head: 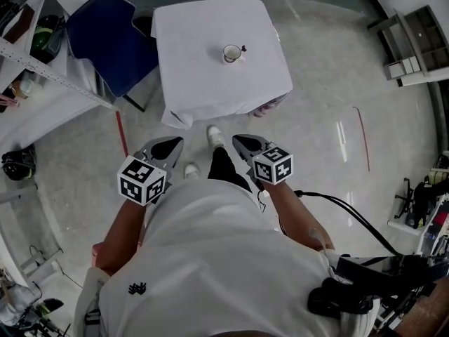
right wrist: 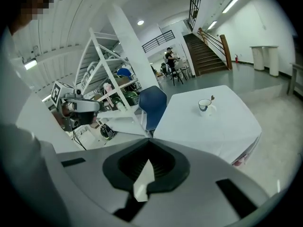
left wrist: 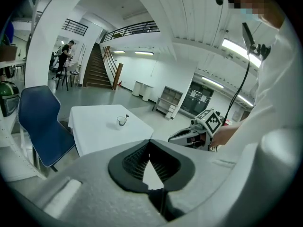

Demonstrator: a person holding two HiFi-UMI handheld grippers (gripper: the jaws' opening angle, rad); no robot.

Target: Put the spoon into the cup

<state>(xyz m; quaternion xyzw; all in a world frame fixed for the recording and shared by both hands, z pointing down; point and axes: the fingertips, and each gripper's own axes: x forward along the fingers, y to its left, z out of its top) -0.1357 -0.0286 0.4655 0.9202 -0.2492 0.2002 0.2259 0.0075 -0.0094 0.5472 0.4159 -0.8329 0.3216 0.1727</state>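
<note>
A white cup [head: 231, 53] stands on the white-clothed table [head: 203, 90], with the spoon [head: 243, 48] standing in it, handle sticking up over the rim. Both grippers are held close to the person's body, well back from the table. The left gripper [head: 175, 140] and the right gripper [head: 238, 139] point toward the table, both shut and empty. In the left gripper view the jaw tips meet at the left gripper [left wrist: 149, 141], the cup [left wrist: 122, 121] far off. In the right gripper view the right gripper [right wrist: 149, 140] is likewise shut, with the cup [right wrist: 205, 105] and spoon [right wrist: 212, 98] far ahead.
A blue chair [head: 112, 41] stands at the table's left side. Shelving with clutter [head: 28, 76] lines the left wall. Red tape lines [head: 121, 133] mark the floor. A black cable [head: 351, 216] trails to equipment at lower right. The person's feet [head: 216, 137] stand just short of the table.
</note>
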